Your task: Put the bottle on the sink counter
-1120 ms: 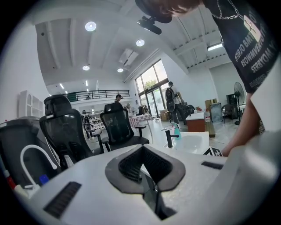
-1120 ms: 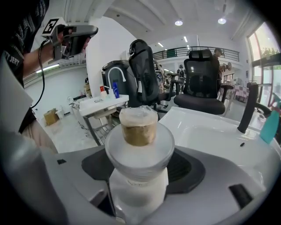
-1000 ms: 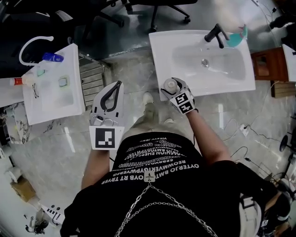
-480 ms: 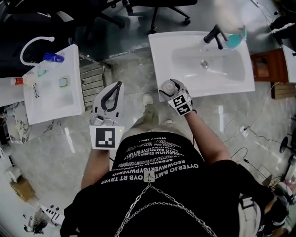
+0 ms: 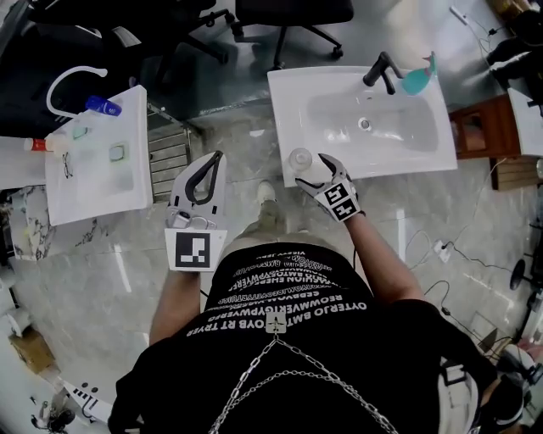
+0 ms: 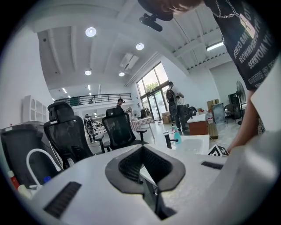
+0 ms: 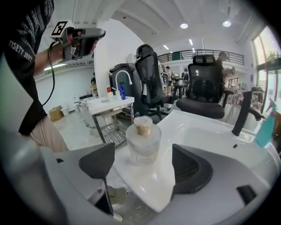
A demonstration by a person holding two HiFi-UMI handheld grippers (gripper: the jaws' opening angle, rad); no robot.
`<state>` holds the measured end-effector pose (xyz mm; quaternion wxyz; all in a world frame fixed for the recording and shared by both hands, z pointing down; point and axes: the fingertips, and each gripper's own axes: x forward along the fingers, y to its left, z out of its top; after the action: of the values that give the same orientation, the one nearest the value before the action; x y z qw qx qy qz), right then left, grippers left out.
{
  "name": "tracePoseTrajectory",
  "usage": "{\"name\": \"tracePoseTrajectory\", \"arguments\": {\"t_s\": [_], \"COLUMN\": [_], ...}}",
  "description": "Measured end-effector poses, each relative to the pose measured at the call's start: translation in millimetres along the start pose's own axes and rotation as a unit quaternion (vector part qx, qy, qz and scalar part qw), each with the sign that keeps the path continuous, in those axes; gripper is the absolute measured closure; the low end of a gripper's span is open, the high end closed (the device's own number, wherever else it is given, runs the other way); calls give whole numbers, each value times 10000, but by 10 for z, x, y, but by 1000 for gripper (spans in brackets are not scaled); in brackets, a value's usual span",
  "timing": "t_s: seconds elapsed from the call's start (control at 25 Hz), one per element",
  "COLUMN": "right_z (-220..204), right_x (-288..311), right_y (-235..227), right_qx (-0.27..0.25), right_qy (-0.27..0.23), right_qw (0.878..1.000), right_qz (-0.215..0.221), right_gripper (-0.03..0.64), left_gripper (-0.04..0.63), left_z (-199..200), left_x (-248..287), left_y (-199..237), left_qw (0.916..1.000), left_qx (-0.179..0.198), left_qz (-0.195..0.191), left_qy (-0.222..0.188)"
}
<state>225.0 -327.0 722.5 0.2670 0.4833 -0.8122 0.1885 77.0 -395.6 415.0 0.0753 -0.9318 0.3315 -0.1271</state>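
Observation:
A small clear glass bottle (image 5: 300,158) with a round cap stands upright on the near left corner of the white sink counter (image 5: 288,106). My right gripper (image 5: 311,173) sits just behind it at the counter's edge. In the right gripper view the bottle (image 7: 143,140) stands between and a little beyond the dark pads (image 7: 97,160). Neither pad touches it, and the jaws are opening. My left gripper (image 5: 218,158) hangs over the floor to the left, its curved fingers meeting at the tips with nothing in them.
A black faucet (image 5: 379,69) and a teal spray bottle (image 5: 417,80) stand at the sink's far side. A second white basin (image 5: 93,169) with a blue bottle (image 5: 102,105) is at the left, with a metal rack (image 5: 170,146) beside it. Office chairs (image 5: 293,13) stand beyond.
The right gripper carried the bottle forward from over the floor onto the counter corner. Its jaws have spread off the bottle. The left gripper has stayed put.

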Motion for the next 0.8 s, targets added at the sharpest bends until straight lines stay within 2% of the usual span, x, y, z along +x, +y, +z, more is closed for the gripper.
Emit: {"name": "tracePoseTrajectory", "arguments": {"t_s": [0.16, 0.2, 0.36, 0.48, 0.6, 0.8], "right_z": [224, 294, 588, 804, 1021, 1263], "right_x": [-470, -595, -1129, -1571, -2003, -2623], "right_y": [-61, -74, -113, -211, -200, -133], "right_qx": [125, 189, 458, 606, 488, 147], "right_qy": [-396, -502, -959, -1283, -1566, -1731], "right_qw": [9989, 9982, 9932, 9855, 9788, 9724], "right_qz": [-209, -255, -484, -928, -1227, -1558], "right_gripper": [239, 257, 419, 609, 620, 621], "left_gripper": [589, 589, 589, 589, 590, 589], "left_z": [119, 160, 321, 358, 454, 566], "left_x": [-120, -159, -336, -435, -506, -655], "left_y": [-117, -151, -299, -375, -513, -821], "left_qw": [9990, 9988, 9985, 9982, 9983, 9989], "left_qx": [-390, -411, -250, -294, -184, -22], "left_qz": [12, 9, 166, 339, 369, 281], "left_qy": [-202, -250, -448, -393, -417, -384]}}
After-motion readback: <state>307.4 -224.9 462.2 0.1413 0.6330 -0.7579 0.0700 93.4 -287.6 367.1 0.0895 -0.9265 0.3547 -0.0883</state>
